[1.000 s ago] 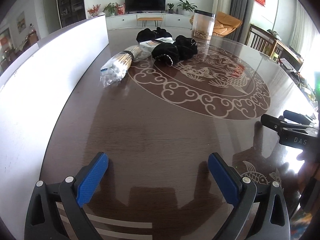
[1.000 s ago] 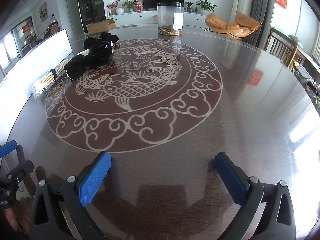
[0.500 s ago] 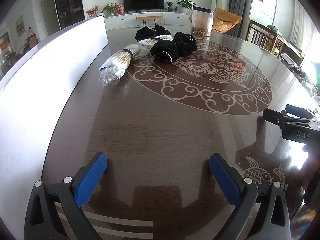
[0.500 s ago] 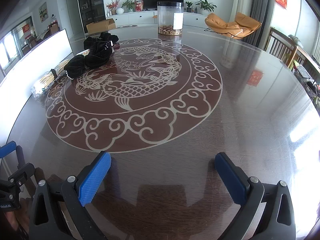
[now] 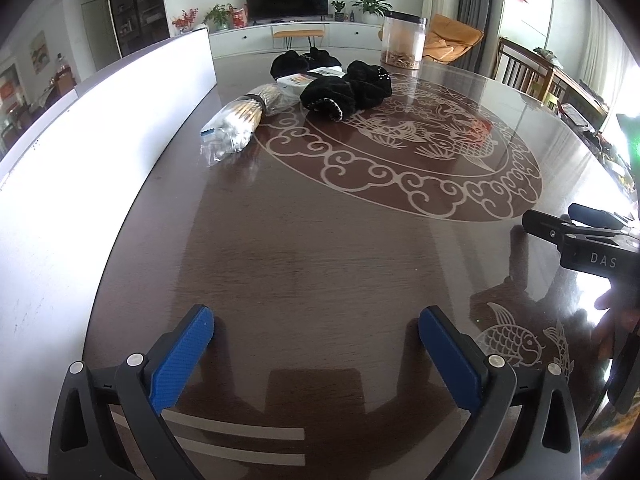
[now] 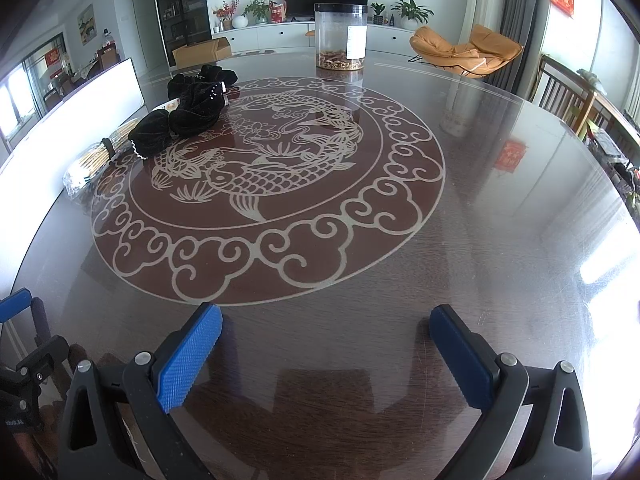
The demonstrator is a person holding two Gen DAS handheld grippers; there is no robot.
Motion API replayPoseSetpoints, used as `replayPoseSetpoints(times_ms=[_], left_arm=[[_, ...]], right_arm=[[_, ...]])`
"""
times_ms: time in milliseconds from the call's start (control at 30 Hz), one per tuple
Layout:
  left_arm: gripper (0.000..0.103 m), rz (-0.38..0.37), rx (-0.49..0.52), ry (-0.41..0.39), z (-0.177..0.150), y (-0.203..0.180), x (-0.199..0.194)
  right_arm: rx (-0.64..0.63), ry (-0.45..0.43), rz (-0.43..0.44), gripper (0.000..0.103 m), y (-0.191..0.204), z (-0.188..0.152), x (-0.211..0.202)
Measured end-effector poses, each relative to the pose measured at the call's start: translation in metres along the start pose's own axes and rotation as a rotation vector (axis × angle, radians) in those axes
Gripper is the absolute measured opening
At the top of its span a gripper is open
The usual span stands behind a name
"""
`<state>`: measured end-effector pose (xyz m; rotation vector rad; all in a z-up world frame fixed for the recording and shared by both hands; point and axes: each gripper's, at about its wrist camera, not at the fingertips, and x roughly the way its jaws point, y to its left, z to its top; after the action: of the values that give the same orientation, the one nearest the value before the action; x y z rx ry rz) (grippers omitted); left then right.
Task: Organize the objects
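A clear bag of chopsticks point(image 5: 239, 124) lies at the table's far left; it also shows in the right wrist view point(image 6: 94, 160). Next to it lie black cloth pieces point(image 5: 346, 90) point(image 6: 180, 118), a second black bundle point(image 5: 300, 62) point(image 6: 210, 76) and a flat white packet point(image 5: 310, 77) between them. My left gripper point(image 5: 316, 328) is open and empty over the near table. My right gripper point(image 6: 326, 328) is open and empty, far from the objects; it shows side-on at the right of the left wrist view point(image 5: 576, 224).
The round dark table point(image 6: 500, 220) has a carp pattern under glass. A clear jar point(image 6: 340, 36) point(image 5: 402, 42) stands at the far side. A white board point(image 5: 100, 128) runs along the left edge. Chairs stand at the right.
My left gripper has moved a little forward and lower toward the objects. The right gripper has barely moved. Both stay open.
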<state>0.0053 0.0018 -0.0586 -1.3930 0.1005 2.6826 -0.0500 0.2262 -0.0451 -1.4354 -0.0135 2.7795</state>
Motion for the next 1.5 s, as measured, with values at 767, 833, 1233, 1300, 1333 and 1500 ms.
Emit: replayPoseSetpoints(times_ms=[767,833,1233,1300,1333,1500], left_arm=[[0.103,0.006,-0.004,-0.032,-0.002,0.002,0.001],[0.103,0.006,-0.004,-0.033,-0.002,0.002,0.001],[0.103,0.006,-0.005,-0.036,-0.002,0.001,0.0],[0.103,0.006,-0.005,-0.036,-0.002,0.001,0.0],[0.103,0.007,-0.005,-0.036,-0.002,0.001,0.0],[0.103,0.007,-0.005,-0.036,-0.002,0.0,0.0]], right_arm=[[0.035,0.003,-0.023,0.103,0.002,0.0,0.0],[0.033,0.03,0.001,0.103,0.004,0.007,0.002],[0.117,0.085,0.348,0.103,0.093,0.152,0.064],[0.1,0.102,0.323,0.103,0.114,0.173,0.079],[0.082,0.116,0.305,0.102,0.121,0.178,0.085],[-0.023,0.148,0.194,0.064,0.142,0.177,0.107]])
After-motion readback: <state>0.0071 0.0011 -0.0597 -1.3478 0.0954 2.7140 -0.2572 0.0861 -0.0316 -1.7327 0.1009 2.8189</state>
